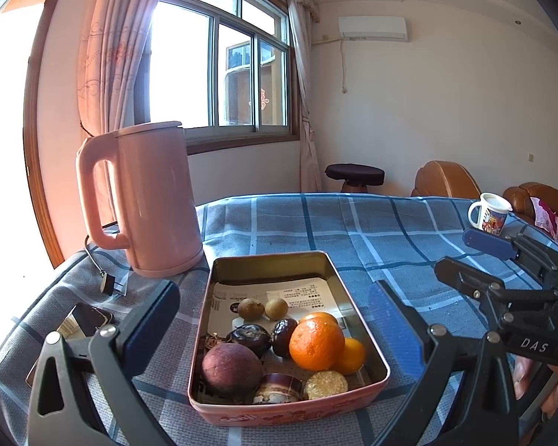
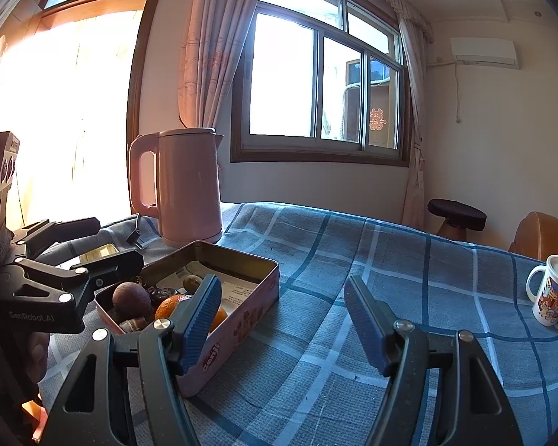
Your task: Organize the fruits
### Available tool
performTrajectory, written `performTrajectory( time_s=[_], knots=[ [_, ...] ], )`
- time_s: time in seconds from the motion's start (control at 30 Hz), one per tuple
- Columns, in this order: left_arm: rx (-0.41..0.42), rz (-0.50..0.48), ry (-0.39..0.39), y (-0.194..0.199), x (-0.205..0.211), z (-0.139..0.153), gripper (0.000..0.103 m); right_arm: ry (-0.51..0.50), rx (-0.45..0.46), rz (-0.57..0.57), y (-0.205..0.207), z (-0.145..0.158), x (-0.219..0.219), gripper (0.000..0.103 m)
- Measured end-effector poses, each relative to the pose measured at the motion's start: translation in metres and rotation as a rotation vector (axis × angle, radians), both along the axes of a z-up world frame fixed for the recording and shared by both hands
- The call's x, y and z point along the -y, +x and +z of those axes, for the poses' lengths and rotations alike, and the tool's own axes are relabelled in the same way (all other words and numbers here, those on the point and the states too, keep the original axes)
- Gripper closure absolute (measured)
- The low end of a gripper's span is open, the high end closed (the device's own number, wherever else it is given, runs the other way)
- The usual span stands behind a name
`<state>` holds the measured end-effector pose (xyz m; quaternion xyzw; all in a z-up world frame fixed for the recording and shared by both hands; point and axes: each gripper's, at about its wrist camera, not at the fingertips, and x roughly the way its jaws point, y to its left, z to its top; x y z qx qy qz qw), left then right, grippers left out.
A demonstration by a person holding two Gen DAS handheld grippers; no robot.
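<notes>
A pink metal tin (image 1: 364, 312) on the blue checked cloth holds the fruit: an orange (image 1: 316, 342) with a second one behind it, a purple passion fruit (image 1: 231, 368), dark chestnut-like fruits (image 1: 251, 337), two small brown longans (image 1: 276, 308) and a round biscuit (image 1: 325, 384). My left gripper (image 1: 273, 319) is open and empty, its fingers on either side of the tin. My right gripper (image 2: 282, 304) is open and empty, just right of the tin (image 2: 253, 308); it also shows in the left wrist view (image 1: 465, 260).
A pink kettle (image 1: 148, 200) with its cord and plug (image 1: 108, 282) stands behind the tin at left. A phone (image 1: 89, 319) lies at the left. A white printed mug (image 2: 550, 293) stands at the far right. A stool and brown sofa are beyond the table.
</notes>
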<state>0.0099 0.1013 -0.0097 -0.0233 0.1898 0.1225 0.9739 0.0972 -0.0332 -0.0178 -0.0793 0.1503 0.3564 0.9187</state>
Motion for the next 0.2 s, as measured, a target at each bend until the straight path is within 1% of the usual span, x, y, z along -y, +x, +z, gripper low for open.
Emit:
performTrajectory(
  time_s=[0.2],
  knots=[
    [-0.006,-0.015,-0.011,0.0006,0.0013,0.0000,0.000,-0.007,-0.001,-0.009,0.0017,-0.0012,0.0028,0.033]
  ],
)
